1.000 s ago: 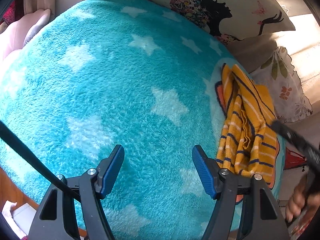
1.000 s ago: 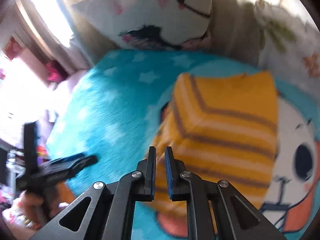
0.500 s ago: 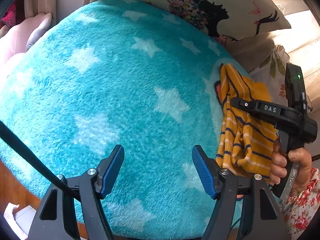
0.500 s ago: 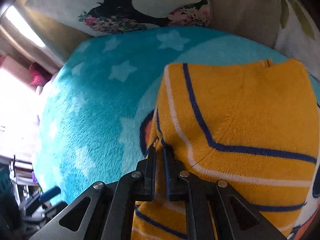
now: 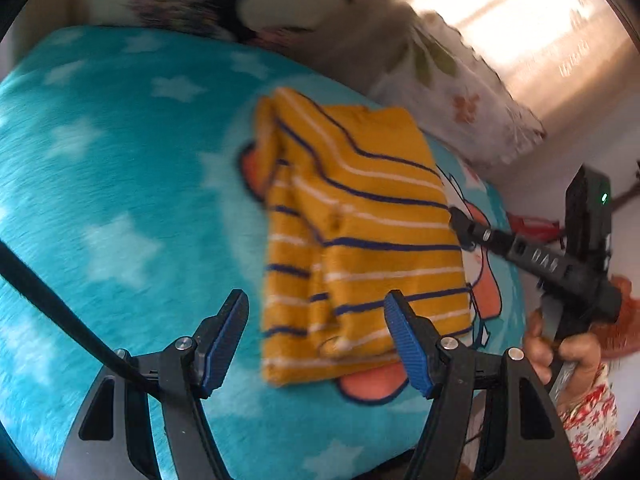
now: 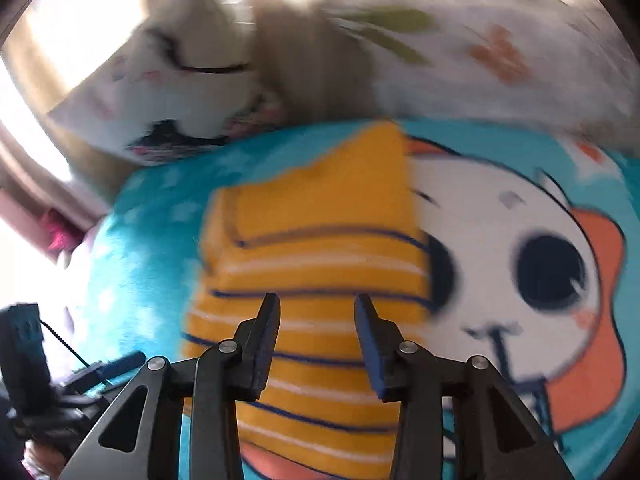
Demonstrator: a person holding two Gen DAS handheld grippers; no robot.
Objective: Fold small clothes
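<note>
A fluffy turquoise blanket [image 5: 120, 184] with white stars and a cartoon face printed on it is covering the bed, and sunlight is falling across the wall and the pillows at its far edge. Two pillows are leaning there: one white with a dark-haired figure [image 5: 208, 4], the other white with leaves and orange flowers [image 5: 460, 96]. Both views are blurred, so finer detail is hard to make out.

One piece of clothing is lying on the blanket: a small yellow top [image 5: 360, 236] with navy and white stripes, folded into a rough rectangle with a narrower folded strip along its left side. It is resting partly over the cartoon face, towards the right side of the blanket.

Two grippers are showing. The left gripper [image 5: 316, 340] is hovering just above the near edge of the top, its blue-padded jaws standing wide apart with nothing between them. The right gripper [image 6: 316, 344] is held by a hand [image 5: 560, 356] at the right of the bed; its jaws are parted over the striped cloth and are clamping nothing. In the left wrist view its tip is sitting at the right edge of the top, whether touching the cloth or just beside it I cannot tell.
</note>
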